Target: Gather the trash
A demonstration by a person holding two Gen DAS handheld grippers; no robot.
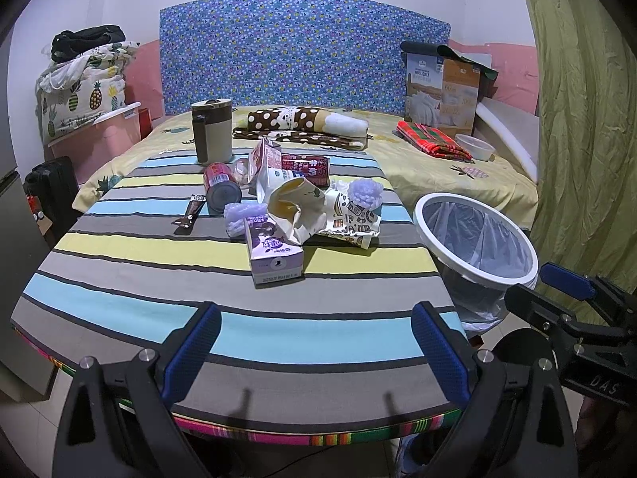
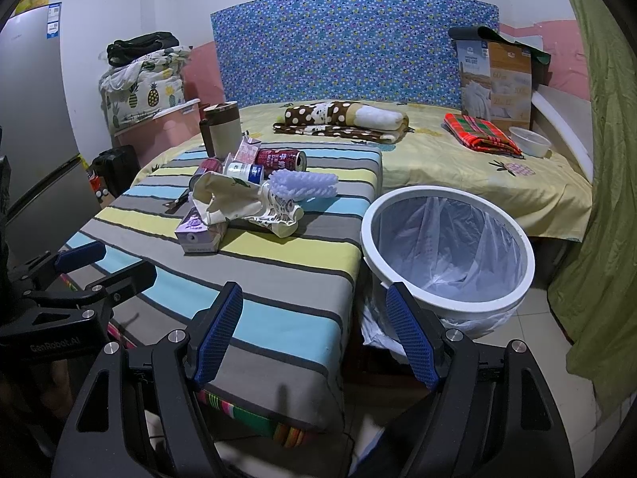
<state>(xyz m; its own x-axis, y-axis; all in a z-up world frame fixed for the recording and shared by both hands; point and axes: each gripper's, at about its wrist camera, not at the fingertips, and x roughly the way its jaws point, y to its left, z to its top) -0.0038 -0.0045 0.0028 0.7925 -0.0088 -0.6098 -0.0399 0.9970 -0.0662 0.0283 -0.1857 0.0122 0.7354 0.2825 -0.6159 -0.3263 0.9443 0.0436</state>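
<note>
A pile of trash lies mid-table on the striped cloth (image 1: pixel 159 247): a purple carton (image 1: pixel 274 257), a crumpled paper cup (image 1: pixel 296 207), a printed wrapper (image 1: pixel 352 217), purple foam pieces (image 1: pixel 366 191), red cans (image 1: pixel 219 179), a wrapper strip (image 1: pixel 193 209). A white bin (image 1: pixel 475 235) lined with a plastic bag stands right of the table. My left gripper (image 1: pixel 316 342) is open and empty above the table's near edge. My right gripper (image 2: pixel 314 330) is open and empty between the table's corner and the bin (image 2: pixel 448 247). The carton (image 2: pixel 199 233) and cup (image 2: pixel 223 195) also show there.
A brown and cream jug (image 1: pixel 212 131) stands at the table's far left. Behind is a bed (image 1: pixel 438 167) with folded blankets, a quilt box (image 1: pixel 442 91) and a plastic bowl (image 1: pixel 475 147). A green curtain (image 1: pixel 585 119) hangs at right. A fridge (image 2: pixel 32 139) stands at left.
</note>
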